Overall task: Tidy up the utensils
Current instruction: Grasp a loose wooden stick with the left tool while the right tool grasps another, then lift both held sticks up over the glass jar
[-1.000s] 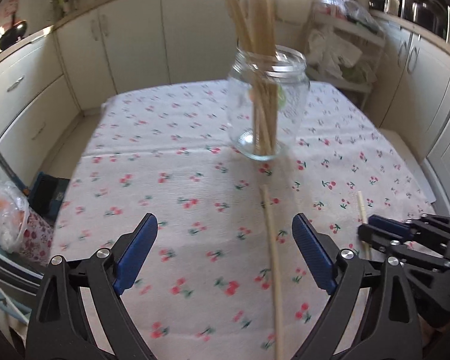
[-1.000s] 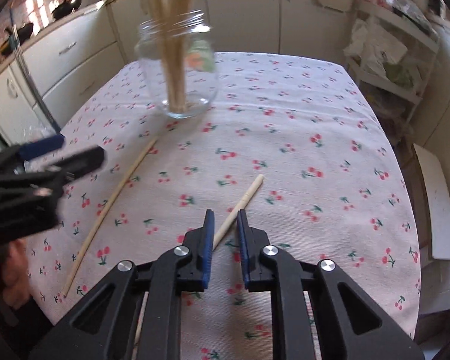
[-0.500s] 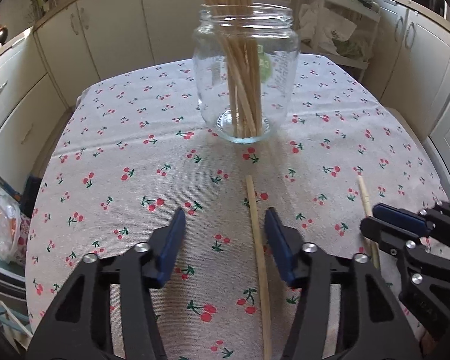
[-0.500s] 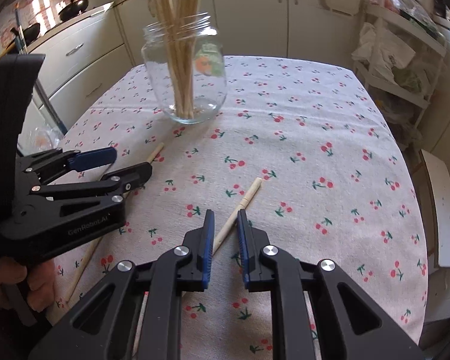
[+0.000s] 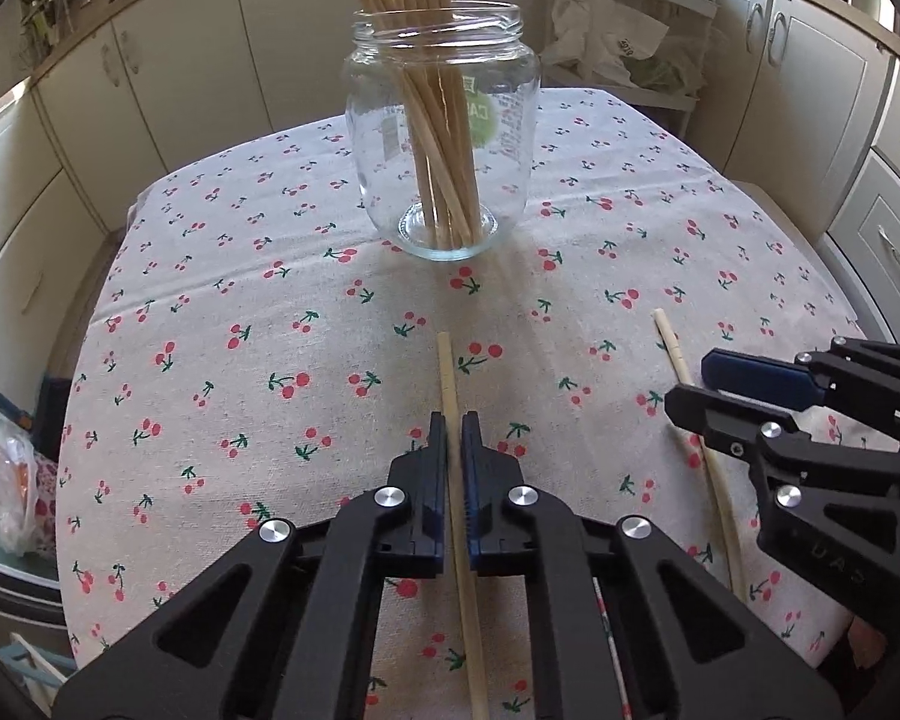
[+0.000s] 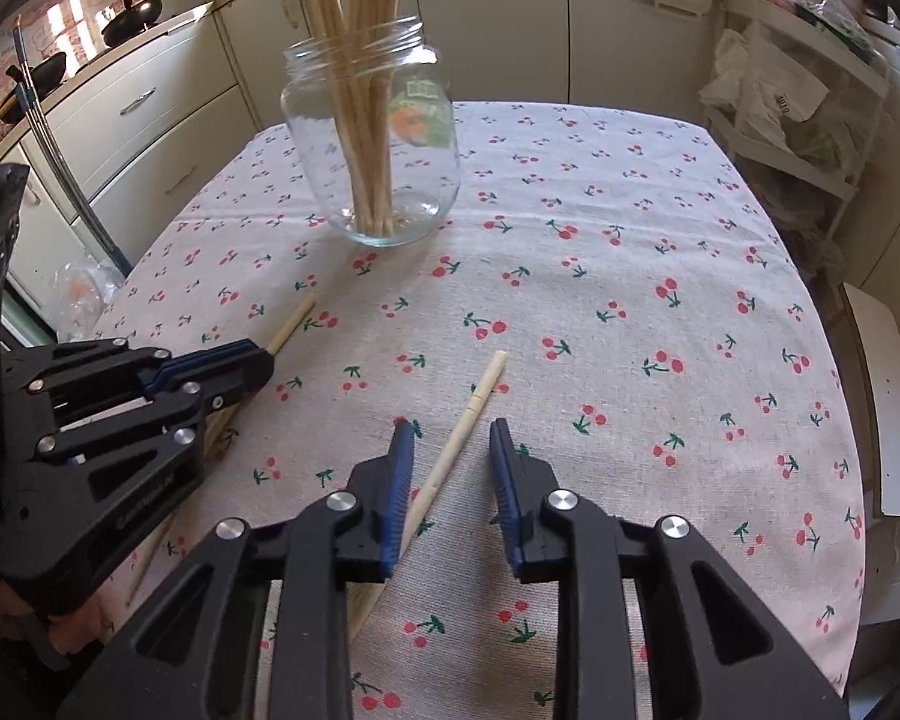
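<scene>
Handling: the chopstick point(image 5: 447, 372) is judged light, stiff and smooth; it is best taken mid-shaft, square across the pads, lest it pivot or slip.
Look: pale wood, slender, blunt at the far end.
Place: it is laid flat on the cherry-print worktop point(image 5: 222, 312), its far end pointed at the glass jar point(image 5: 441, 138), where a bundle of like sticks is stood upright.
Left gripper point(image 5: 453, 438): its jaws have just been closing and are now clamped on the chopstick.
Right gripper point(image 6: 450, 450): its jaws have just been opening; a second chopstick point(image 6: 480, 396) is straddled but not pressed.
Risk: the jar is judged fragile if knocked.
</scene>
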